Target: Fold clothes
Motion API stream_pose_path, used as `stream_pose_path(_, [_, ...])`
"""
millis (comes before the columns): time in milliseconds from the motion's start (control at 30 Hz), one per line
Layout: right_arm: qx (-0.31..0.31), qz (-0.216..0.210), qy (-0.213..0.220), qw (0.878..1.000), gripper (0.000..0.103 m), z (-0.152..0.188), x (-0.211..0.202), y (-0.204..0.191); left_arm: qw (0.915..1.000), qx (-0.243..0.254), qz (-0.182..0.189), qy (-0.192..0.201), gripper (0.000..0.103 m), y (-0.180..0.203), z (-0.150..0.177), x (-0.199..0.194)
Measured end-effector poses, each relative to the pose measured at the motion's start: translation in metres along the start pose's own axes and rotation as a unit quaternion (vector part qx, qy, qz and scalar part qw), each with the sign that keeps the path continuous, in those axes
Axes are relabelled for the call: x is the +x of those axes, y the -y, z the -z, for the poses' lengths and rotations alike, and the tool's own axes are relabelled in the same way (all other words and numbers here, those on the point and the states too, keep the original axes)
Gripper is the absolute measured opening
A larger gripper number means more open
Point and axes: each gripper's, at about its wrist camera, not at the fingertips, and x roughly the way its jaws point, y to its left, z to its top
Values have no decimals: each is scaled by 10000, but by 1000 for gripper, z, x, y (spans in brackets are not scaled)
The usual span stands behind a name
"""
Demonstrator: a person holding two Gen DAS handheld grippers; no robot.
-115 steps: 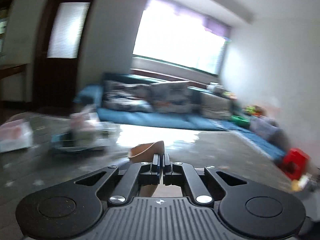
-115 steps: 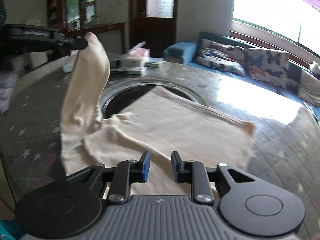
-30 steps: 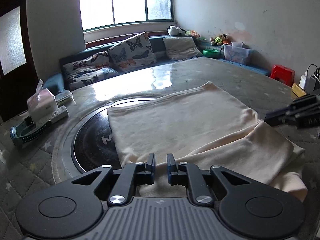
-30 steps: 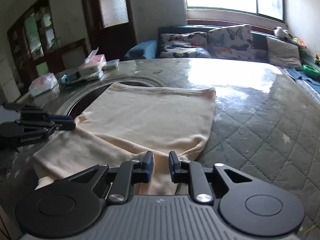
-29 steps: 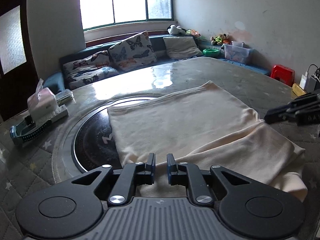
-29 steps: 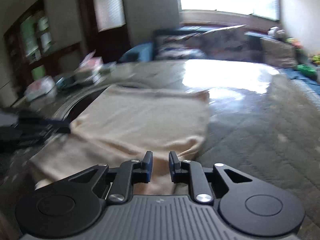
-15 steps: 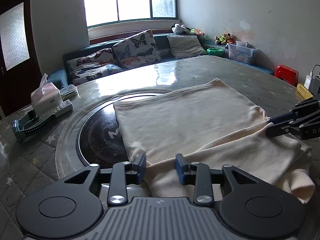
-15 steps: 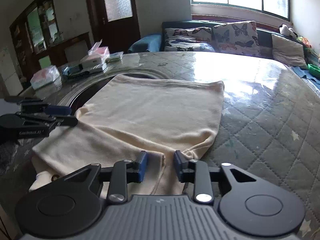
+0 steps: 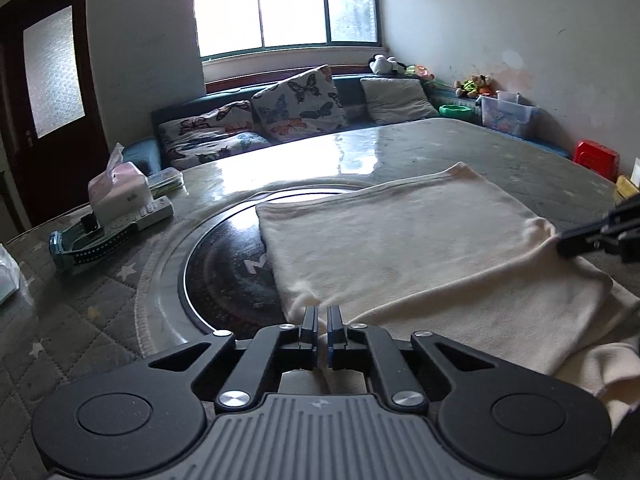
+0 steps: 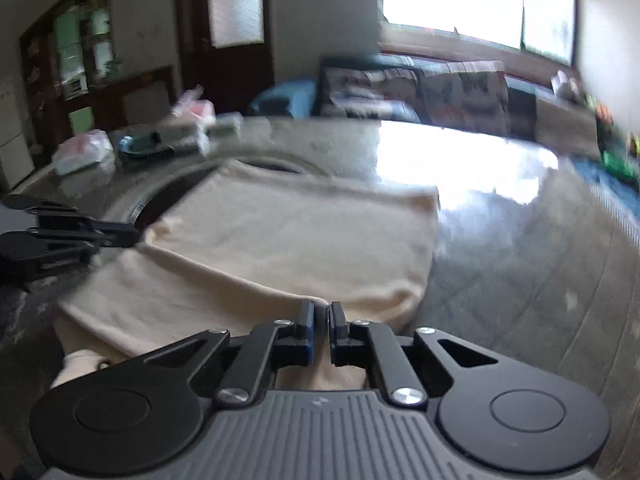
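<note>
A cream garment [image 9: 400, 248] lies folded on the round table, its near part doubled over in a thick layer. In the left wrist view, my left gripper [image 9: 322, 316] is at the fold's near-left end, its jaws closing tight on the cloth edge. My right gripper [image 9: 562, 242] shows at the right, pinching the fold's other end, and the cloth rises slightly to its tip. The right wrist view is blurred. There my right gripper [image 10: 321, 312] is closing with the cream garment [image 10: 288, 240] between its pads. My left gripper [image 10: 134, 236] touches the cloth's left corner.
A round black hotplate [image 9: 232, 268] is set into the quilted table [image 9: 80, 320], partly under the garment. A tissue box [image 9: 116, 196], a remote and a teal item [image 9: 92, 236] sit at the far left. A sofa with butterfly cushions [image 9: 296, 104] runs under the window.
My left jaws spread wide half a second ago and have now come together on the cloth edge. My right jaws have narrowed onto the fold. The right wrist view has gone blurry.
</note>
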Motion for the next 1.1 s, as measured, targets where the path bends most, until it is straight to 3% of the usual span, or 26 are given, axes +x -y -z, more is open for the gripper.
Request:
stream_pose_path(167, [-239,-21,158,9996,14,2,-15,-4,9999,-114,37,21,6,-5,-4,-11])
stream_pose_path(300, [-590,-386,88,9975,19,-2,-26,-13,9993,29,381,33,7,5,-5,-25])
stream_pose_path(533, [-861,-471,-397,9944,19,14,-17,-16,9967,574,555,-151,9,25,17,-41])
stream_pose_path(667, [-842,-461,-313,9949,21,16,-27,-16,9934,942,642,-95,16,33,27,-64])
stream_pose_path(700, [-878,-462,-339,9945,25,17,-27,-17,9922,1042,685,-55,17,36,29,-70])
stream_pose_path(767, [-977,-449,-429,9933,27,21,-23,-19,9887,1300,743,37,33,43,36,-81])
stream_pose_path(800, [-1008,-449,-425,9930,27,21,-24,-20,9864,1454,761,88,35,47,39,-86])
stream_pose_path(1000, [-1155,-466,-292,9918,31,17,-38,-23,9659,2457,754,325,35,74,62,-102])
stream_pose_path(1100, [-1362,-417,-280,9894,32,19,-47,-27,9616,2593,823,363,35,79,67,-100])
